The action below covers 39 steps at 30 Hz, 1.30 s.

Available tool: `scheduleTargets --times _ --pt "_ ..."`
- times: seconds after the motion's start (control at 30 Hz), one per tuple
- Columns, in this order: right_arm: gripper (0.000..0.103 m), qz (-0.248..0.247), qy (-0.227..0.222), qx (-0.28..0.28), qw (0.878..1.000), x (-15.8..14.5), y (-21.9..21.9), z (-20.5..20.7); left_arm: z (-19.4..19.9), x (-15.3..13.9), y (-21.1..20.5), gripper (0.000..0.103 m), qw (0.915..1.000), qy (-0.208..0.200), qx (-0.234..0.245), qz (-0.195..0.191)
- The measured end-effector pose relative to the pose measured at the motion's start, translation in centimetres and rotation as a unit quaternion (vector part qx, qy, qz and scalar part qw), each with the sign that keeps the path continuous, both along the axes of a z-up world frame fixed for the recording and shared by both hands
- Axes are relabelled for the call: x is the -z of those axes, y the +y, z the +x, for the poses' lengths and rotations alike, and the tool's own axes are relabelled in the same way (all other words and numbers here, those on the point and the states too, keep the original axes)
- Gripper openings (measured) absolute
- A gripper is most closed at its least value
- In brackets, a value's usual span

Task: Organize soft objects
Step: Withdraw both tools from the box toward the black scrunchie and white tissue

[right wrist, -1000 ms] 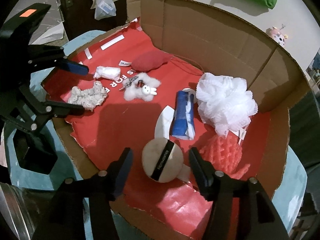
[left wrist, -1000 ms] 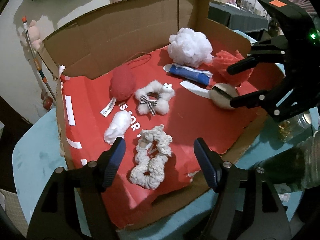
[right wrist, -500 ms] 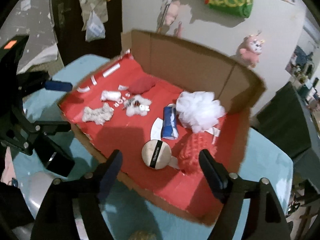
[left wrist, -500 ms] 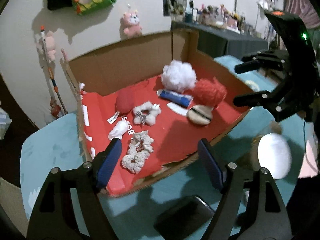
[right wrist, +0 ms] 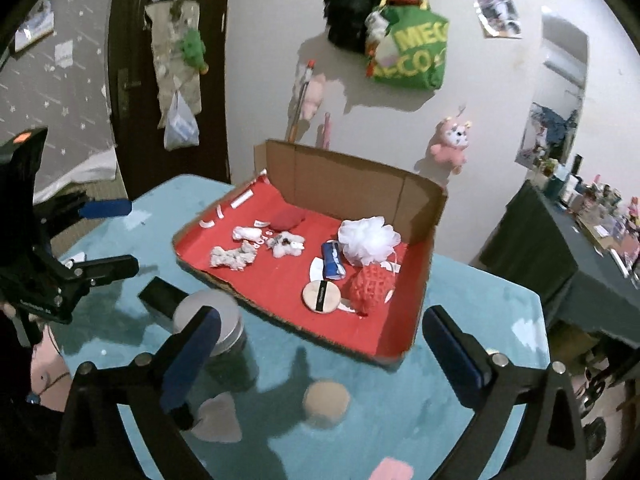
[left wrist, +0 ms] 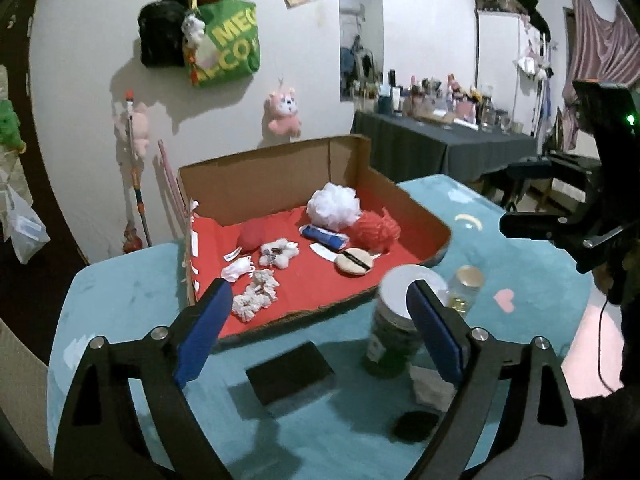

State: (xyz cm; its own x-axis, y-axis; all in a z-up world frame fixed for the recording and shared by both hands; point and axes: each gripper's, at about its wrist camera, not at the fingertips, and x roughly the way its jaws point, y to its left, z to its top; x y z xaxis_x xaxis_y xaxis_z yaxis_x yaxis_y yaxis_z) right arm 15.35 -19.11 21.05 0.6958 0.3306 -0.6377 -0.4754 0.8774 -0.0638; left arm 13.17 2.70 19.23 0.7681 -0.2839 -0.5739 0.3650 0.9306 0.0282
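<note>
A cardboard box with a red lining stands on the teal table. It holds a white mesh puff, a red mesh puff, a round beige powder puff, a blue packet, a white bear scrunchie, a cream scrunchie, a red pad and a small white piece. My left gripper is open and empty, back from the box's near edge. My right gripper is open and empty, also back from the box.
A tall jar with a grey lid, a small jar with a cork lid and a black flat case stand on the table before the box. A dark-clothed side table stands behind.
Both grippers have pulled up and back from the box, so the whole box and table now show. The powder puff lies in the box, free of the right gripper.
</note>
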Motion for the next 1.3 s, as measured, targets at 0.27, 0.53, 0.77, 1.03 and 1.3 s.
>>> scheduleTargets --times 0.27,0.53,0.77,1.03,1.3 --pt "0.103 0.03 -0.046 0.035 0.998 0.1 -1.6 -7.0 -5.8 0.5 -1.1 0.094 0.999 -0.039 -0.007 -0.021" --pt "0.103 0.047 -0.09 0.079 0.992 2.4 -2.0 -12.3 -9.6 1.9 -2.5 0.094 0.9967 -0.065 -0.023 -0.043" --pt "0.103 0.064 -0.096 0.112 0.987 5.5 -2.0 -14.2 -11.0 4.5 -2.9 0.094 0.9949 -0.068 -0.054 -0.051" --pt "0.103 0.063 -0.086 0.141 0.984 9.4 -1.8 -14.2 -10.8 8.6 -3.3 0.094 0.9952 -0.044 -0.076 -0.043" --pt "0.103 0.074 -0.074 0.161 0.981 13.1 -1.5 -13.9 -10.2 12.2 -3.2 0.094 0.9937 -0.02 -0.102 -0.04"
